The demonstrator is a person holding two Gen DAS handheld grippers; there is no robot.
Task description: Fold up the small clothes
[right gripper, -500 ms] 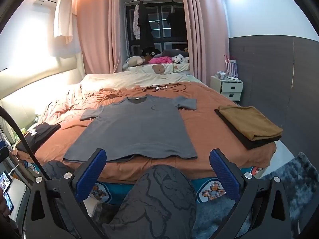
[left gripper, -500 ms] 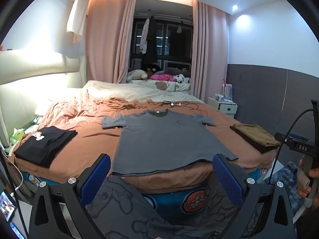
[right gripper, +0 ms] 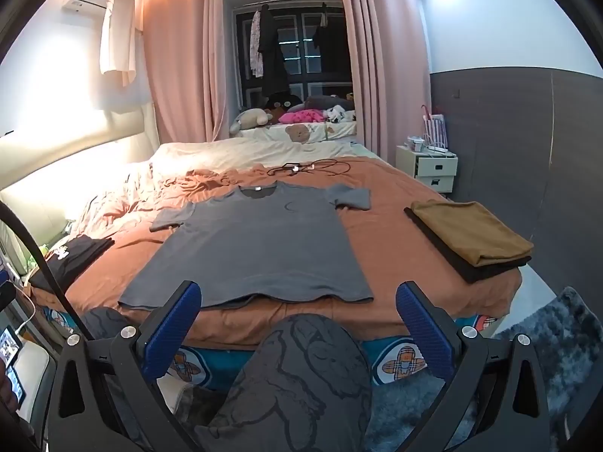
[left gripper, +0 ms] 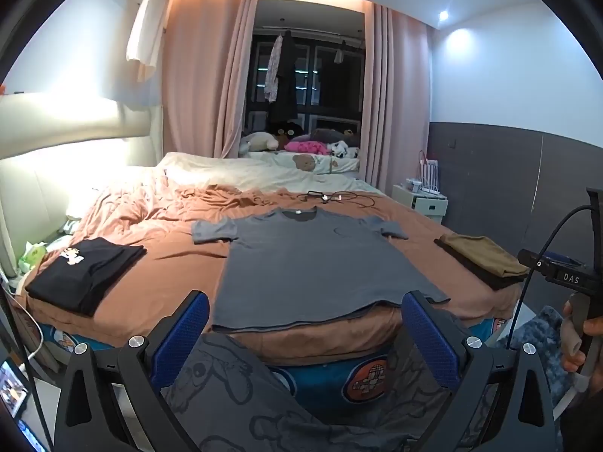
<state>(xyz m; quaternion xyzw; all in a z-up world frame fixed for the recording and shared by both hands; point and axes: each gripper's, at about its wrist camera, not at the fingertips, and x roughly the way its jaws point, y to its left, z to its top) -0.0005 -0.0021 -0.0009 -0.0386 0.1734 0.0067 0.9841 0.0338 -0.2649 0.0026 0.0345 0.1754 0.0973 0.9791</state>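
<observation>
A grey T-shirt (left gripper: 316,263) lies spread flat on the brown bed sheet (left gripper: 166,275), collar away from me, hem at the near edge; the right wrist view shows the same grey T-shirt (right gripper: 256,248). My left gripper (left gripper: 305,324) hangs open in front of the bed edge, short of the hem, with nothing between its blue pads (left gripper: 190,324). My right gripper (right gripper: 297,312) is likewise open and empty, held back from the hem. The right device (left gripper: 576,275) shows at the left view's right edge, in a hand.
A folded black garment (left gripper: 83,271) sits at the bed's left edge, a folded brown-on-black stack (right gripper: 471,237) at the right. Cables (right gripper: 309,167) lie beyond the collar. A white nightstand (right gripper: 433,167) stands right. Patterned-trousered knees (right gripper: 301,376) are below me, over a grey rug (right gripper: 557,339).
</observation>
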